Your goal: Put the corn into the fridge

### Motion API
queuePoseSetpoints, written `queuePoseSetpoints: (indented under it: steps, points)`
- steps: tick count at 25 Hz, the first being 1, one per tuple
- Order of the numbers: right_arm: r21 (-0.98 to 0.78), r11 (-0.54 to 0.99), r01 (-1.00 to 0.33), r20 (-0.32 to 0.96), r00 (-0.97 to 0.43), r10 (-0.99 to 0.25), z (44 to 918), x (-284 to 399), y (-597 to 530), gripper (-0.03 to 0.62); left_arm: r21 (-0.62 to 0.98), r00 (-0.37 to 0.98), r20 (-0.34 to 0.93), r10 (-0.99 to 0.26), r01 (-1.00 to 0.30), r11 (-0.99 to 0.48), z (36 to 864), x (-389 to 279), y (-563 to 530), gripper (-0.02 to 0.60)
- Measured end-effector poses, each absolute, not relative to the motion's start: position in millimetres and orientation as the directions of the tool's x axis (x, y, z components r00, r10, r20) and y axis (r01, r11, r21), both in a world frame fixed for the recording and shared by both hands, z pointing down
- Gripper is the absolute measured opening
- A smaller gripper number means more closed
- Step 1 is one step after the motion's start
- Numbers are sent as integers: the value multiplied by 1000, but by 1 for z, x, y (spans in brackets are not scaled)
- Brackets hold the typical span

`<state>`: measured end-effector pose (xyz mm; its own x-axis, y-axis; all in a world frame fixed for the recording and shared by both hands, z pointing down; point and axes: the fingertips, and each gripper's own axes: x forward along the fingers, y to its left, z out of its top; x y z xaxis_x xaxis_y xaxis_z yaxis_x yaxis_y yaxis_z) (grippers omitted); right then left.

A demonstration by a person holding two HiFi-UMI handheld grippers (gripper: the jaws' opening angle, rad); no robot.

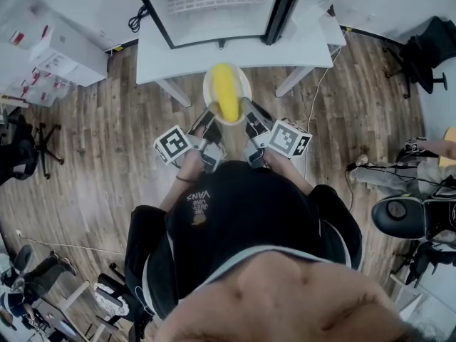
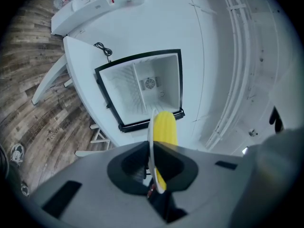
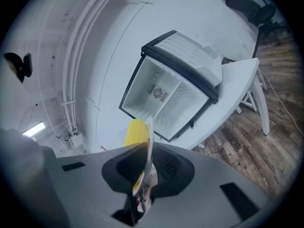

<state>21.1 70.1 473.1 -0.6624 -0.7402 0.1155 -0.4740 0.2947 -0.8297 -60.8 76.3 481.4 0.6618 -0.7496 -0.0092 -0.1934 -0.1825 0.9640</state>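
Observation:
A yellow corn cob (image 1: 225, 91) lies on a small white plate (image 1: 242, 84), held in the air in front of an open white mini fridge (image 1: 214, 6). My left gripper (image 1: 211, 112) is shut on the plate's near left rim and my right gripper (image 1: 247, 112) on its near right rim. In the left gripper view the plate (image 2: 151, 137) shows edge-on between the jaws of the gripper (image 2: 152, 175), with the corn (image 2: 165, 127) beyond and the fridge (image 2: 142, 87) ahead. The right gripper view has the plate rim (image 3: 148, 148), the gripper (image 3: 142, 184), the corn (image 3: 135, 129) and the fridge (image 3: 164, 94).
The fridge stands on a white table (image 1: 178, 52) with slanted legs over a wood floor. White boxes (image 1: 50, 48) are stacked at the far left, and a black cable (image 1: 137, 18) lies near the table's left end. Office chairs (image 1: 420, 52) and a seated person's legs (image 1: 399, 173) are at the right.

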Motion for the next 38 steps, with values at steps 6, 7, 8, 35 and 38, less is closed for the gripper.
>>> queuePoseSetpoints:
  steps: [6,7,8,35,38]
  points:
    - [-823,289,-488,114,-642,-758,469,8,48,32,963,676,6,-736,-202,-177,482,-77,54,35]
    - [-824,285,-489,115,-638,-761,469,6,45,32,965,680,1,-733,-193,-179,481,-78,50,35]
    - [-828,280,-487,116,-637,-762,469,3,42,32,966,684,-4,-730,-186,-180,480,-80,47,35]
    - [-826,244,-508,115,-575,-810,472,-26,-10,32,966,740,0,-672,-174,-192,485,-108,-13,35]
    - [-823,239,-515,123,-573,-810,475,-23,-16,32,968,741,-14,-671,-158,-194,486,-105,-19,35]
